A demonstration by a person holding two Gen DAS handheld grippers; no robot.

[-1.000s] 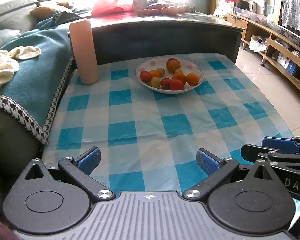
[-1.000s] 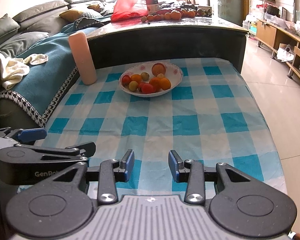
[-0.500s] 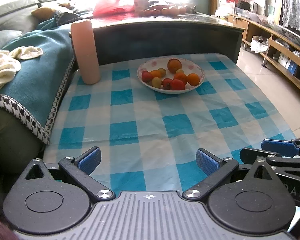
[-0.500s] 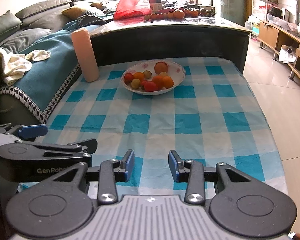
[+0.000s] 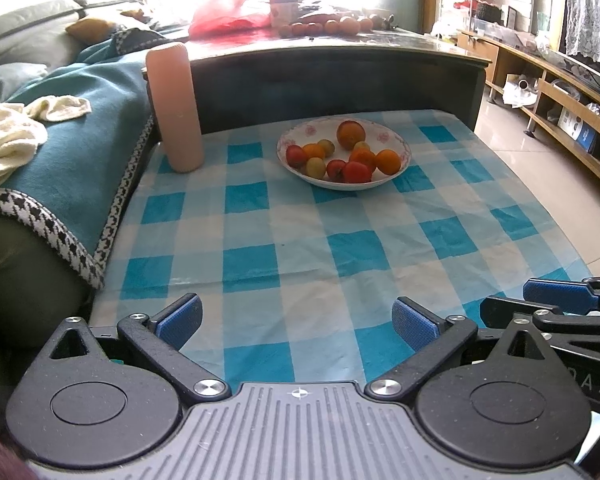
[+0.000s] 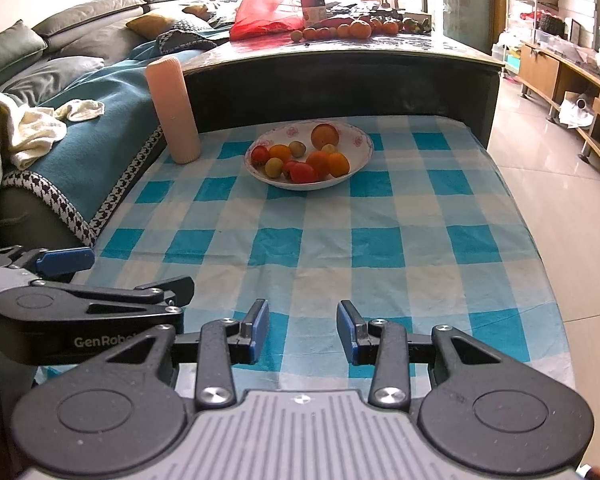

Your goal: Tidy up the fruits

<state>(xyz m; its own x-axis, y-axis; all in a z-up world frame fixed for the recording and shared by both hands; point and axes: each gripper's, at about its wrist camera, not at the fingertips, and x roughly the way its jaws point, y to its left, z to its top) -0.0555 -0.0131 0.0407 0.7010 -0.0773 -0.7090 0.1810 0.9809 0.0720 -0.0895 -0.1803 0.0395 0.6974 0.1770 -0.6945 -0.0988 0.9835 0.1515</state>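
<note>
A white flowered bowl sits at the far side of the blue-checked tablecloth, holding several small fruits: red ones, orange ones and a larger peach-coloured one. My left gripper hangs open and empty over the near edge of the table. My right gripper is open too, its jaws closer together, with nothing between them. Each gripper shows at the side of the other's view.
A tall pink cylinder stands left of the bowl. A dark raised counter behind carries more fruit and a red bag. A sofa with a teal blanket lies left; tiled floor right.
Both views have drifted slightly forward and to the right, so the bowl and cylinder sit a little nearer. The jaws of both grippers hold the same spacing.
</note>
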